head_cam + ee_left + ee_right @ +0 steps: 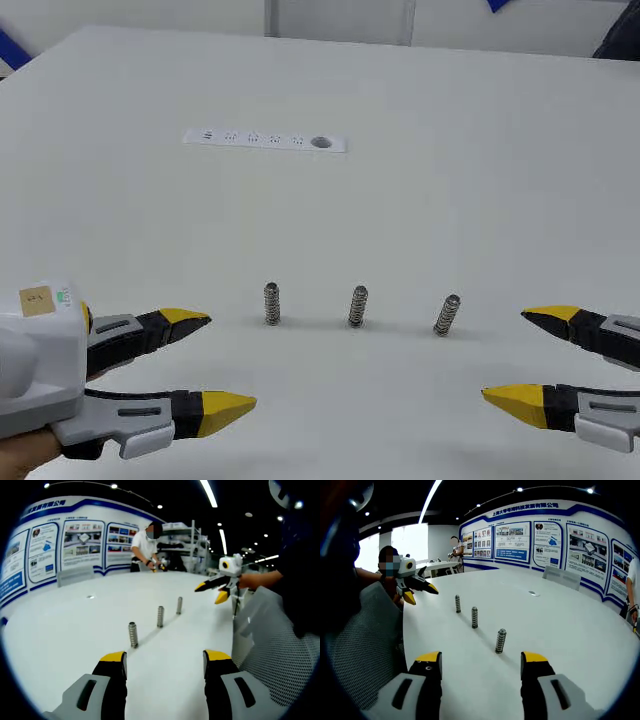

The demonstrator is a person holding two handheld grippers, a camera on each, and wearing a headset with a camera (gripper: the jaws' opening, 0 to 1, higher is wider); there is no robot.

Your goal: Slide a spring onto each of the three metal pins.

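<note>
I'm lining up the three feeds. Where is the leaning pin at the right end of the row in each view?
Head view: the leaning pin is at the right end of the row, lower centre-right.
Left gripper view: it is the farthest of the three, just above centre.
Right gripper view: it is the nearest of the three, just above the jaws.
Shared landmark: the middle pin.

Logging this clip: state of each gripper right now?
Left yellow-tipped black gripper: open, holding nothing.
Right yellow-tipped black gripper: open, holding nothing.
</note>
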